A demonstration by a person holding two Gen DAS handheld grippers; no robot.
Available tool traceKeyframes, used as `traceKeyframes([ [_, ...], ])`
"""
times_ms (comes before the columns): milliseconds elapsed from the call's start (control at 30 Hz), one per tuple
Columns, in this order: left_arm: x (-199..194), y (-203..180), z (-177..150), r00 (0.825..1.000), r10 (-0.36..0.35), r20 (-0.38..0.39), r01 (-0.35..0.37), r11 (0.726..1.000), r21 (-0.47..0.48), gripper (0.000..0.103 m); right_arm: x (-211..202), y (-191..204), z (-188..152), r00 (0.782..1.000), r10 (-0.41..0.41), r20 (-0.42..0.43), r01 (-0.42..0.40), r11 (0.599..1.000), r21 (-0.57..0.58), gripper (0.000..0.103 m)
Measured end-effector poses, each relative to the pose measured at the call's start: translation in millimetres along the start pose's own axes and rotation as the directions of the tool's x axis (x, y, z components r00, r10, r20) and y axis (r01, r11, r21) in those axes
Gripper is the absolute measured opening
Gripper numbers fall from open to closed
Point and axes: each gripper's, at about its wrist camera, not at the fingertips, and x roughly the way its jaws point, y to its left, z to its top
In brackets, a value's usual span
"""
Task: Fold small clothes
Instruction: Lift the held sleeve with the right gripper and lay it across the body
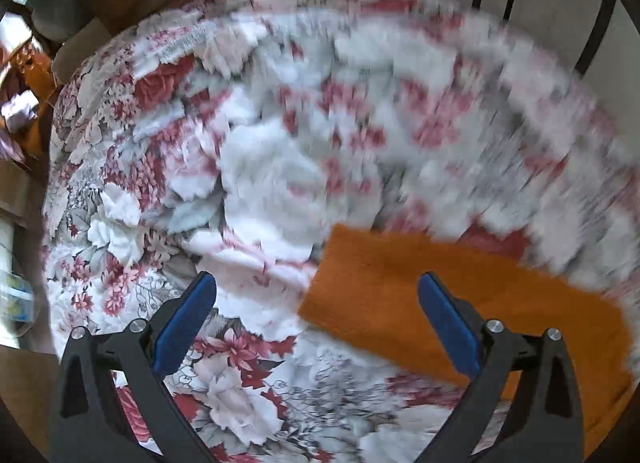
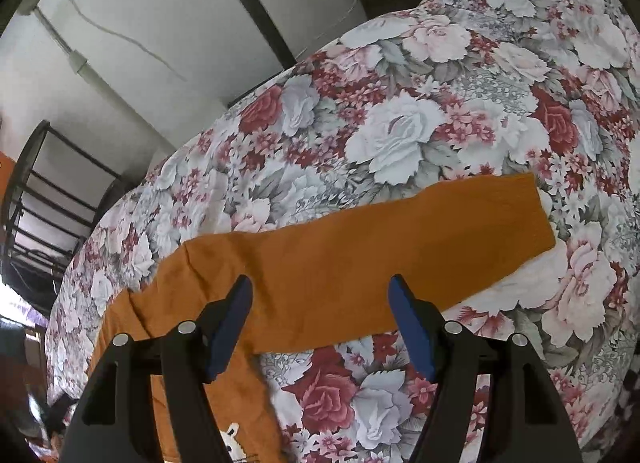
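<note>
Lying flat on the flowered bed (image 2: 400, 135), the soft, light orange garment (image 2: 360, 263) is best pinched at its sleeve end, both hand-held grippers (left (image 1: 318, 319), right (image 2: 320, 323)) being held apart and empty.

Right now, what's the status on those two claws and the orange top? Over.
Left gripper open, empty. Right gripper open, nothing between its fingers. Orange top flat on the floral bedspread, sleeve stretched out, unfolded. Nothing in the way.
</note>
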Motion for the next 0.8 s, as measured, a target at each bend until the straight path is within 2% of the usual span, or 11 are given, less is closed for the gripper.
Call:
traceKeyframes([
  [100, 41.5, -18.5, -8.7, 0.987, 0.079, -0.137, -0.066, 0.993, 0.101, 0.099, 5.0, -11.6, 3.1, 0.999, 0.024, -0.027, -0.022, 0.998, 0.058, 0.071],
  [233, 17.4, -35.2, 0.5, 0.990, 0.102, -0.095, -0.096, 0.993, 0.061, 0.098, 31.7, -40.3, -5.0, 0.989, 0.009, -0.148, 0.010, 0.992, 0.125, 0.071],
  [333, -48.5, -77.8, -1.1, 0.998, -0.021, 0.055, 0.014, 0.993, 0.117, 0.098, 13.2, -44.5, -1.5, 0.998, -0.007, -0.068, 0.014, 0.994, 0.108, 0.070],
  [400, -73.7, -116.5, -14.6, 0.992, -0.095, 0.082, 0.075, 0.973, 0.220, 0.098, -1.4, -29.5, 0.4, 1.000, 0.021, -0.007, -0.021, 0.998, 0.054, 0.070],
  [500, -88.8, -169.7, -70.2, 0.989, -0.128, 0.077, 0.083, 0.901, 0.426, 0.098, 9.9, 11.8, -7.4, 1.000, -0.030, -0.009, 0.028, 0.992, -0.121, 0.070],
  [533, -86.9, -199.1, -87.0, 0.991, -0.099, 0.088, 0.042, 0.866, 0.499, 0.098, 14.9, 19.6, -10.3, 0.999, -0.044, -0.012, 0.042, 0.986, -0.159, 0.070],
  [600, -78.6, -210.8, -122.4, 0.988, -0.064, 0.140, -0.030, 0.813, 0.582, 0.098, 31.1, 39.2, -19.8, 0.997, -0.082, -0.004, 0.078, 0.968, -0.240, 0.070],
  [700, -76.9, -244.8, -156.9, 0.969, -0.066, 0.239, -0.121, 0.717, 0.686, 0.098, 55.0, 58.0, -24.9, 0.995, -0.094, -0.042, 0.079, 0.959, -0.274, 0.070],
  [733, -74.1, -253.5, -163.8, 0.966, -0.054, 0.254, -0.149, 0.686, 0.712, 0.098, 63.9, 62.0, -26.9, 0.990, -0.129, -0.058, 0.107, 0.952, -0.286, 0.070],
  [767, -64.3, -267.1, -172.7, 0.963, -0.012, 0.268, -0.200, 0.632, 0.749, 0.099, 81.3, 63.5, -31.2, 0.978, -0.183, -0.102, 0.144, 0.940, -0.311, 0.072],
  [800, -51.1, -257.3, -180.4, 0.961, 0.009, 0.277, -0.225, 0.606, 0.763, 0.099, 96.5, 61.0, -35.8, 0.967, -0.213, -0.143, 0.157, 0.932, -0.327, 0.075],
])
